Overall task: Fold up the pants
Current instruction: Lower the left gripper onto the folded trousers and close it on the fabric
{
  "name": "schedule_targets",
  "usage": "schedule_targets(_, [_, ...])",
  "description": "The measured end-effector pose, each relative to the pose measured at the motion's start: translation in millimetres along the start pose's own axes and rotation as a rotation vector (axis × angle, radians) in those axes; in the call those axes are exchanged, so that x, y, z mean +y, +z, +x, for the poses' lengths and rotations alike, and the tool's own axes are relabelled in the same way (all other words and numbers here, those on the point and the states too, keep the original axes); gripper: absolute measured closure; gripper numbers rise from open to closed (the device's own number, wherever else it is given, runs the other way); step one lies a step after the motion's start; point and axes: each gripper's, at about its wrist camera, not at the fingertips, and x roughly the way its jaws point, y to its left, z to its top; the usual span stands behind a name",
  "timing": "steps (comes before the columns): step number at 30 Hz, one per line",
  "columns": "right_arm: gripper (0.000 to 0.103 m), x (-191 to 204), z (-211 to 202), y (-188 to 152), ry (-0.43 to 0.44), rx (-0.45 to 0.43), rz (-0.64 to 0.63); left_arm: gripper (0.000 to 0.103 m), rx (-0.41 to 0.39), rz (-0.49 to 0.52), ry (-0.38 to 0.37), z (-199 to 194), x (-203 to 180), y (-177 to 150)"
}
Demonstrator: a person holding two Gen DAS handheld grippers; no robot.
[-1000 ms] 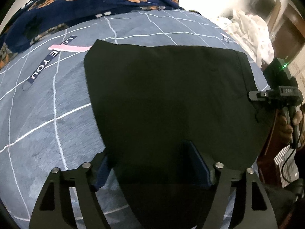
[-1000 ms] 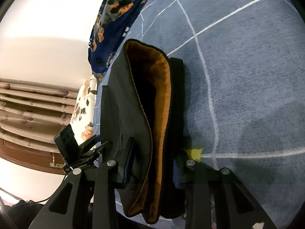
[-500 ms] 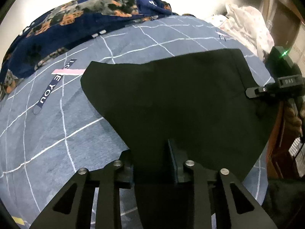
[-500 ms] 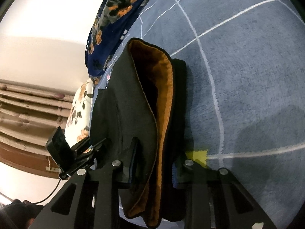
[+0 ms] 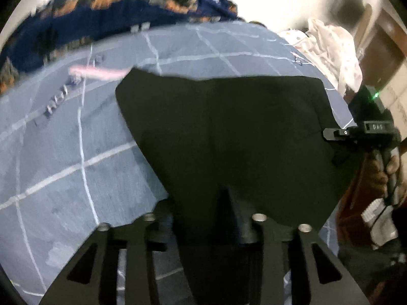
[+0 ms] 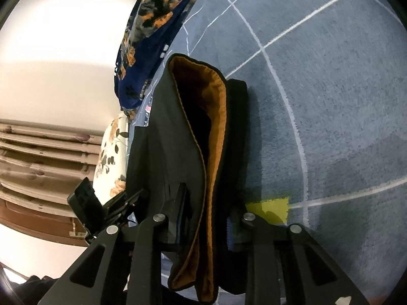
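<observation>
Black pants (image 5: 229, 132) lie folded on a blue-grey checked bedsheet (image 5: 63, 165). My left gripper (image 5: 207, 203) stands over their near edge. Its jaws are opening, the cloth runs slack between the fingers, and the left finger is hidden under it. At the pants' right edge, my right gripper (image 5: 335, 132) is held by a person's hand (image 5: 381, 172). In the right wrist view, my right gripper (image 6: 207, 211) is shut on the pants (image 6: 162, 139), pinching several layers with the orange lining (image 6: 218, 127) showing. The left gripper (image 6: 137, 194) sits at the pants' far side.
A dark blue floral blanket (image 5: 127, 7) lies along the far side of the bed. White clothes (image 5: 335, 50) are piled at the far right. A floral pillow (image 6: 112, 152) and a wooden headboard (image 6: 38, 152) are beyond the pants. A yellow patch (image 6: 269, 208) marks the sheet.
The left jaws narrowed onto the pants' near edge, then widened again. The pants' near side bunched and shifted, and the left view is now blurred. The right gripper kept its hold.
</observation>
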Motion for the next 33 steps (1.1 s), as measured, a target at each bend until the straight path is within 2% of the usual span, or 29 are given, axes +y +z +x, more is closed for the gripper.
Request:
schedule_targets(2, [0.079,-3,1,1,0.003,0.005,0.007,0.05,0.045,-0.035,-0.087,6,10,-2])
schedule_targets(4, [0.078,-5,2,1,0.012,0.009,0.01,0.046,0.047,-0.023,-0.131,5,10,-3])
schedule_targets(8, [0.078,-9,4,3,0.035,0.012,0.015,0.043,0.046,0.063,-0.166,10,-3,2])
schedule_targets(10, [0.078,-9,5,3,0.045,0.009,0.019,0.046,0.018,0.096,-0.141,12,-11,2])
schedule_targets(11, [0.078,-9,5,3,0.047,0.005,0.016,0.059,0.0,0.118,-0.113,12,-15,1])
schedule_targets(12, [0.078,-8,4,2,0.045,0.002,0.012,0.066,-0.018,0.139,-0.08,11,-20,0])
schedule_targets(15, [0.079,-9,3,0,0.053,-0.011,0.016,0.076,-0.07,0.161,-0.023,4,-29,-3])
schedule_targets(23, [0.081,-3,0,-2,0.082,-0.03,0.039,0.076,-0.121,0.174,0.042,-9,-34,-6])
schedule_targets(33, [0.082,32,11,-1,0.104,-0.007,0.0,0.078,-0.199,0.128,0.105,-38,-22,-2])
